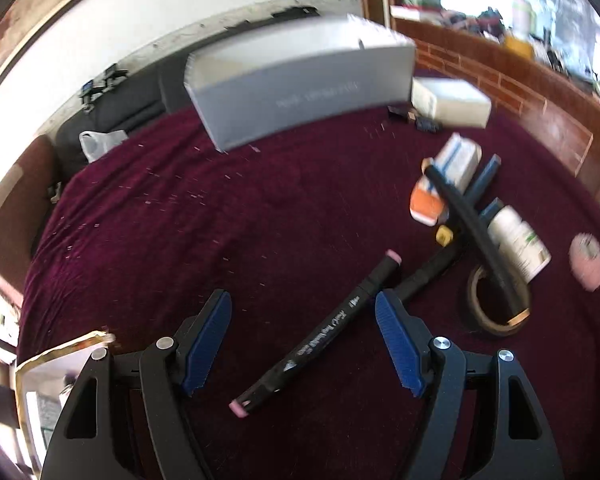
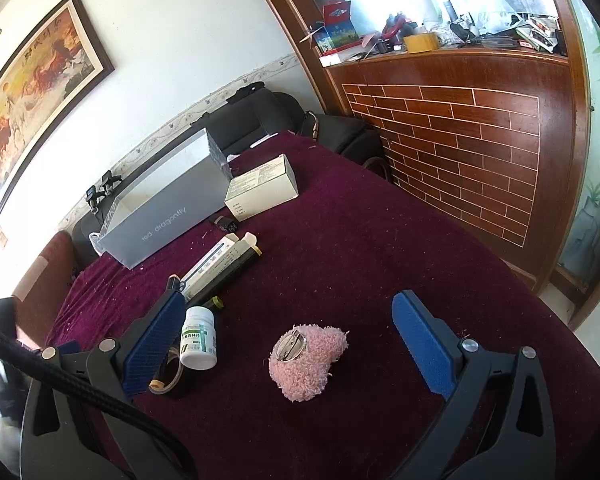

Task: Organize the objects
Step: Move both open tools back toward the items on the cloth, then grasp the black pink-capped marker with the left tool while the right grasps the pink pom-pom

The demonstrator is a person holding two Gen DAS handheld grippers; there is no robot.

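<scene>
Left wrist view is a bit blurry, but the left gripper (image 1: 303,310) has its fingers wide, nothing gripped, with the black marker (image 1: 316,334) lying slantwise between them on the maroon table (image 1: 228,216). Right gripper (image 2: 288,314) is wide too, straddling the pink fluffy pad (image 2: 306,360).

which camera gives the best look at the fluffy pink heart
The right wrist view: the pink heart lies sharp and whole between the open right claw. The left wrist view shows only a blurred pink blob near its right edge.
</scene>
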